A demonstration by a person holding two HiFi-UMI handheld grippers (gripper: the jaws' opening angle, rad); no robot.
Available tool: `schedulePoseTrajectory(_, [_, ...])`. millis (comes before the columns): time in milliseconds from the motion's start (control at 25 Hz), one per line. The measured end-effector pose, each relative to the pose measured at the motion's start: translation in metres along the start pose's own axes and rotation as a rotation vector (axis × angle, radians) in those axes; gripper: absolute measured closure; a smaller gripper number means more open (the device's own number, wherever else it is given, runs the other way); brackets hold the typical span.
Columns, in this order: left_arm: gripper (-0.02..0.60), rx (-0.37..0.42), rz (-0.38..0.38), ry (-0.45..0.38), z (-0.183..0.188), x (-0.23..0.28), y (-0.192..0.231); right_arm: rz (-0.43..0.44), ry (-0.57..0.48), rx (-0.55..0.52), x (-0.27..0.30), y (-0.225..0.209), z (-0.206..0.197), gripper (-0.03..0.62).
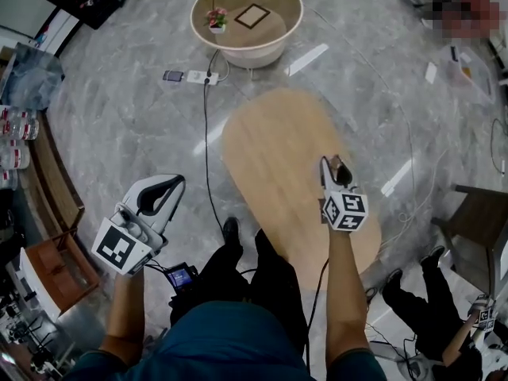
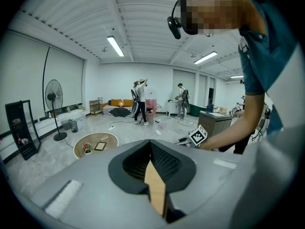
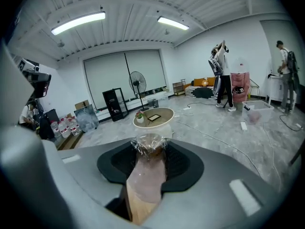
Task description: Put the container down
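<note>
- Right gripper view gives the key shot: the right hand-held gripper [image 3: 149, 149] has its jaws closed on the container [image 3: 147, 173], a clear, crinkly plastic thing with something brown inside, poking out past the tips.
- From the head view, that gripper hangs over the near end of the oval wooden surface [image 1: 274, 145], with the container a small dark shape at its tip.
- Is the container touching the wood or just above it? I can't tell from either angle.
- The left hand-held gripper [image 2: 151, 162] carries nothing. Its jaws are drawn together at the tips, and it sits off to the person's left, over the grey floor and well apart from the surface.
- Far across the room stands a round table [image 1: 238, 52] with a small flower pot [image 1: 216, 19] on it. That looks unrelated to this job.
- Progress call: I'd say the carry is about done, because the container is over a bare stretch of wood.
- What's left, as I judge it, is to lower the container until it rests, part the jaws and back away.
- Nothing has been set down yet.
</note>
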State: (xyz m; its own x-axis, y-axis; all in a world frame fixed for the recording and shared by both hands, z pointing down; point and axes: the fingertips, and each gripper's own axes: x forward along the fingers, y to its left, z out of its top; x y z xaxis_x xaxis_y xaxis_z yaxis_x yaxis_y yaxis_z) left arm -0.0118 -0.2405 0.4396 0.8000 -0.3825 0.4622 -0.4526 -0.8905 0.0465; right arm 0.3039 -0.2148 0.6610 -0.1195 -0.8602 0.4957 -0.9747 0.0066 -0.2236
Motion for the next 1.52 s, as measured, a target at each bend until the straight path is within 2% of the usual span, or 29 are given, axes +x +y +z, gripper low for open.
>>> schedulePoseTrajectory(320, [0.586,-0.024,-0.005,0.058,-0.031,0.011,0.006,-0.016,0.091,0.025,0.043,-0.021,-0.058,0.445])
schedulePoseTrajectory(480, [0.586,-0.019,-0.006,0.035,-0.037,0.017,0.009,-0.028,0.136,0.041,0.061,-0.032,-0.087,0.445])
schedulePoseTrajectory(640, [0.586,-0.053,-0.008,0.103,-0.057,0.020,0.008,-0.041,0.169,0.063,0.075,-0.043,-0.107,0.445])
schedulePoseTrajectory(920, [0.586,-0.072,-0.010,0.133,-0.077,0.031,0.003,-0.061,0.219,0.104,0.098,-0.061,-0.141,0.445])
schedulePoseTrajectory(1280, [0.586,-0.067,-0.006,0.079,-0.083,0.044,0.002,-0.067,0.291,0.143,0.124,-0.071,-0.180,0.445])
schedulePoseTrajectory(1520, [0.586,-0.088,0.000,0.110,-0.096,0.044,0.002,-0.076,0.334,0.158,0.135,-0.075,-0.197,0.445])
